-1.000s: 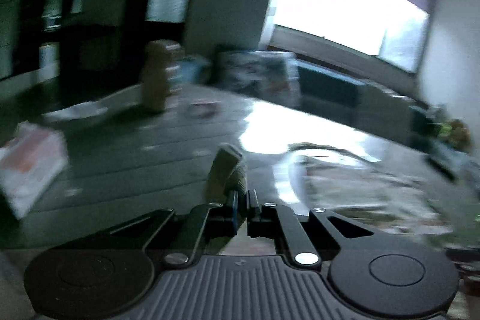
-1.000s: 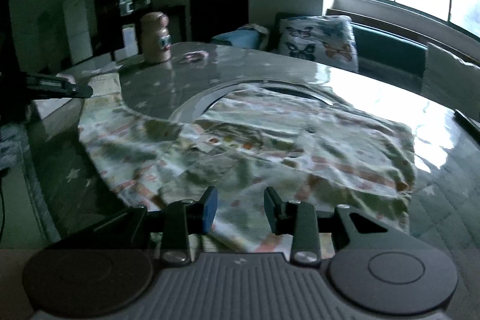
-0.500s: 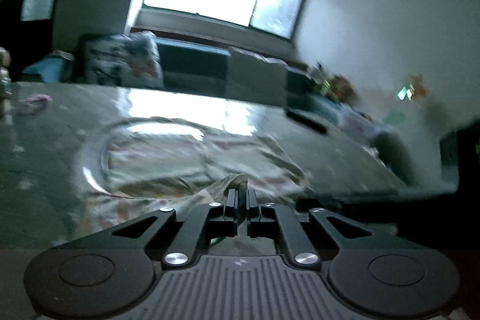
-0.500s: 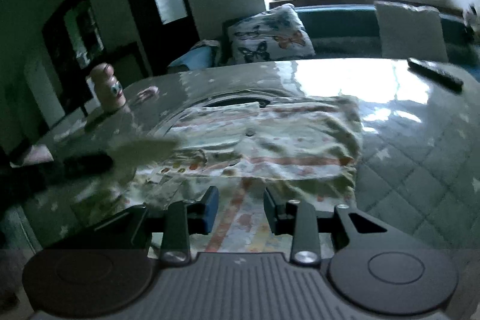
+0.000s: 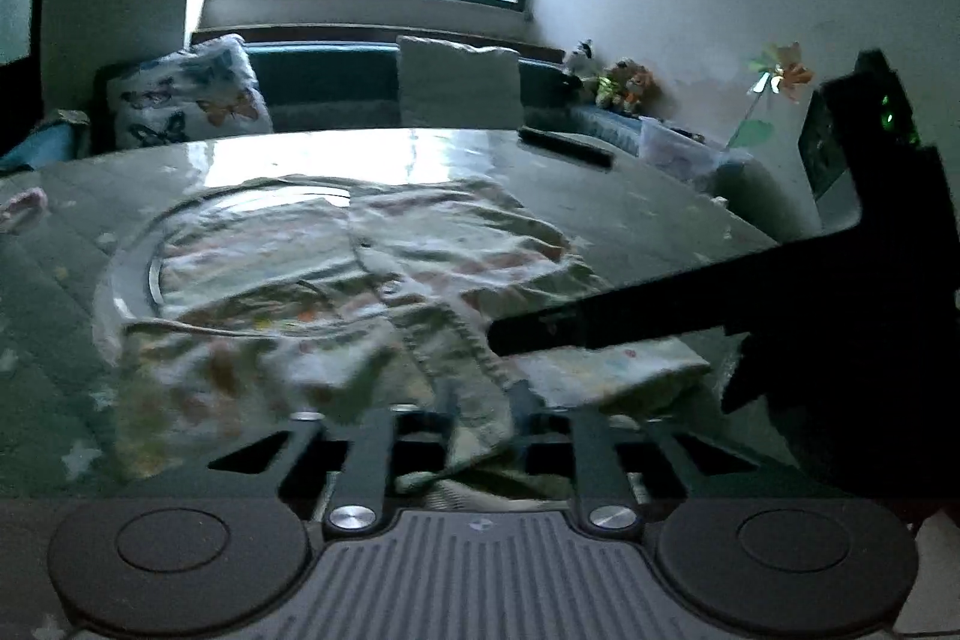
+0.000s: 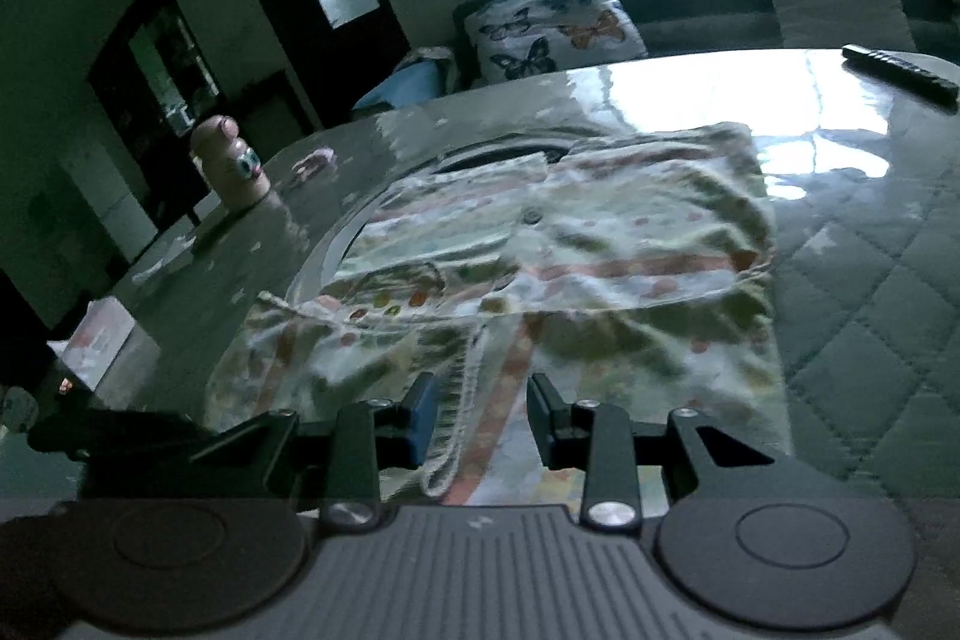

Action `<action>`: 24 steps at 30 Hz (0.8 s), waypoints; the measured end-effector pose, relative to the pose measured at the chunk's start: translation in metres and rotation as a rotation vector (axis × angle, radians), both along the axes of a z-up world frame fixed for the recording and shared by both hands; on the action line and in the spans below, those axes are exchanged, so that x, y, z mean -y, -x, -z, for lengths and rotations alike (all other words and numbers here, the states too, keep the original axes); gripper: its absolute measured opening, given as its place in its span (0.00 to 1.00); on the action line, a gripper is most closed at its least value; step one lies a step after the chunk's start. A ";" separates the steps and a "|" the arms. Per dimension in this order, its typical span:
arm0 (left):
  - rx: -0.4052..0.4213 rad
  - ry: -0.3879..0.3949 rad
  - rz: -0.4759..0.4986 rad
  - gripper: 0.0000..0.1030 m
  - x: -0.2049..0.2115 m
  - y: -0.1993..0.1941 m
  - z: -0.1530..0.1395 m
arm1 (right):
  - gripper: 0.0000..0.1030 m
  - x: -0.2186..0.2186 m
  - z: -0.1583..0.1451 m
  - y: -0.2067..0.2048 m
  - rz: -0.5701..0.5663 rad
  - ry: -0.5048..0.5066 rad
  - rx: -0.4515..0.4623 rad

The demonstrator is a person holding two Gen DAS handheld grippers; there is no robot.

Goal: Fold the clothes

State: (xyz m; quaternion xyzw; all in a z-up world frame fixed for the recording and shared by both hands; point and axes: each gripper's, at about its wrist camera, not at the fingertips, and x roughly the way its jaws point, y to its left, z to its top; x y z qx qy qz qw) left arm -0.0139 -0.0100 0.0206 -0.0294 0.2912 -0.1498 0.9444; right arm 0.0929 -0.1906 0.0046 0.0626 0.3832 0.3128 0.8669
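Pale floral-print cotton garment lies spread on a dark quilted, glossy table as two handheld tongs work its near edge.

Left wrist view: no writing or label is legible. The left gripper has just been opening; its jaws stand apart with a ribbed hem strip of the garment lying loosely between them, unpinched. The right gripper reaches in from the right as a dark bar over the cloth. Right wrist view: the garment stretches away from the right gripper, whose jaws are parted above the hem, gripping nothing. A pink figurine bottle carries a small label, unreadable.
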 end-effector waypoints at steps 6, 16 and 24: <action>0.019 -0.019 -0.128 0.46 -0.035 0.005 -0.004 | 0.31 -0.020 0.008 0.001 -0.038 0.032 -0.003; -0.003 -0.038 -0.329 0.55 -0.086 0.008 0.003 | 0.11 -0.032 0.009 0.005 -0.047 0.090 0.019; -0.019 -0.046 -0.364 0.63 -0.096 0.006 0.009 | 0.07 -0.022 -0.018 0.012 -0.022 0.068 0.089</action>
